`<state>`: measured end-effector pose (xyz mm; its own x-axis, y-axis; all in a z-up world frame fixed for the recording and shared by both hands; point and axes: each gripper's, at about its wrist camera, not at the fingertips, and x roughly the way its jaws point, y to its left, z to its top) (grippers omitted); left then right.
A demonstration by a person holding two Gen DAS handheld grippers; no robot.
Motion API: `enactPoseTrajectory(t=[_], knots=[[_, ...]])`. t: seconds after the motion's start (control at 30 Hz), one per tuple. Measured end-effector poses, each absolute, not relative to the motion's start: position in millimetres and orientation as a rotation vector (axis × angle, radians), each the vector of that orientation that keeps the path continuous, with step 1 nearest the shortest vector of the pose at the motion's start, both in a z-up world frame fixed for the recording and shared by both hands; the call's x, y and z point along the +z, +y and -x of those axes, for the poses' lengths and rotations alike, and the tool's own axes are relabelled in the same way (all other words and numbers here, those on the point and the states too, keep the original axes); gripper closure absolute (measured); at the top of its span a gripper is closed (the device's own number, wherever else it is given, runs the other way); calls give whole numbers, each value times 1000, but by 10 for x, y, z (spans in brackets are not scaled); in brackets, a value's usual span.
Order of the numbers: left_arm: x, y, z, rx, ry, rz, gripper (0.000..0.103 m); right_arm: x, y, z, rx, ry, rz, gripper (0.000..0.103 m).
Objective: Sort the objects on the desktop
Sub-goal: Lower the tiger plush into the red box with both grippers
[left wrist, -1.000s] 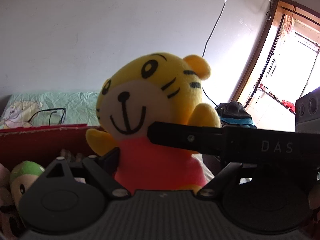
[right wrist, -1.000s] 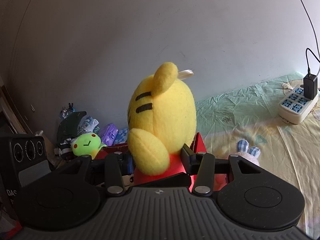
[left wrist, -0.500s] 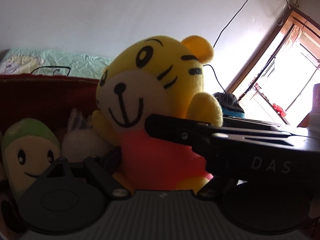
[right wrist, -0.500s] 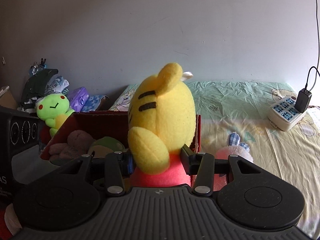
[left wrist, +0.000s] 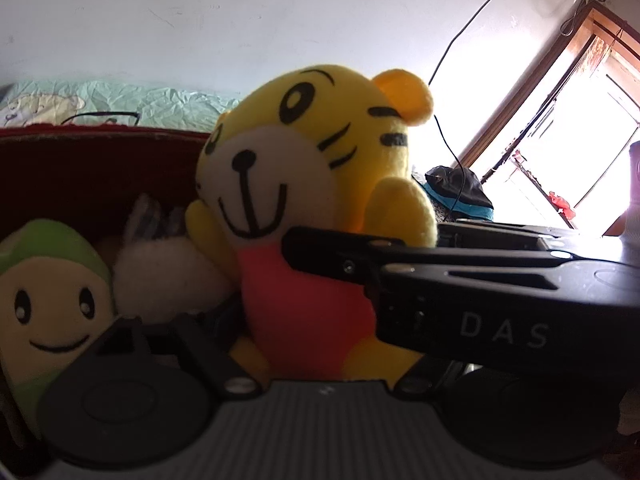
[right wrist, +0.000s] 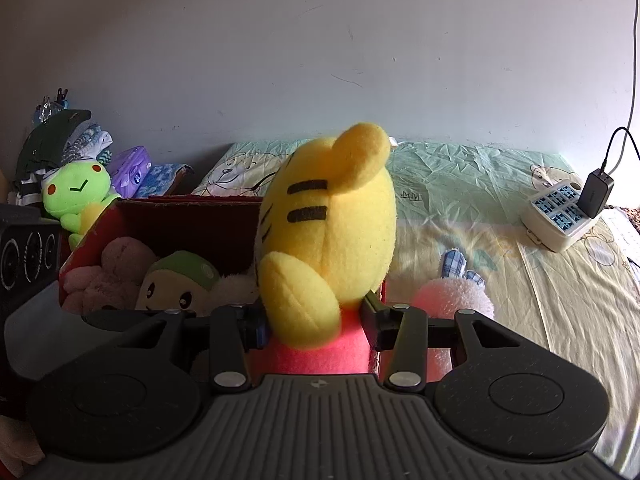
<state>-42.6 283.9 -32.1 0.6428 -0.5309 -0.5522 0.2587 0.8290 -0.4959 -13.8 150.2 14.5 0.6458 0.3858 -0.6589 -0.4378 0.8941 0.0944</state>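
I am seeing a bed [right wrist: 460, 184] carrying a red box [right wrist: 192, 216], a white power strip [right wrist: 556, 216], and a pink plush [right wrist: 452, 300] lying beside the box.

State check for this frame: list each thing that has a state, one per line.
tiger plush: upright, held over the box's right end
right gripper: shut on the tiger plush's red body
left gripper: jaws just closing; tiger plush between them, contact unclear
red box: open, holding plush toys
green-capped plush: in the box
pink plush: on the bed, outside the box
charger: plugged into the power strip
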Motion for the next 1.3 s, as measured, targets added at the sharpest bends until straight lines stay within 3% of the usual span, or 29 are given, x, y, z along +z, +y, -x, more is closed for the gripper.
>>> enactPoseTrajectory(t=[0.3,0.47,0.53,0.87,1.0,1.07,1.17,1.3], knots=[[-317,2866,540,-459,754,377,22,154,1560,167,486,802,148,56],[-310,2944,536,-448,741,409,18,182,1482,170,496,755,86,41],[-294,2947,590,-454,732,411,15,223,1444,215,499,732,79,40],[-176,3029,619,-458,709,402,14,576,1141,252,464,560,-104,37],[-185,2911,504,-460,710,374,15,591,1105,14,443,547,-186,41],[-195,2869,447,-464,722,360,14,543,1111,-96,457,591,-221,57],[-222,2817,422,-482,734,338,10,546,1184,-52,501,599,-211,60],[-284,2723,419,-488,751,300,7,516,1484,103,478,571,31,60]])
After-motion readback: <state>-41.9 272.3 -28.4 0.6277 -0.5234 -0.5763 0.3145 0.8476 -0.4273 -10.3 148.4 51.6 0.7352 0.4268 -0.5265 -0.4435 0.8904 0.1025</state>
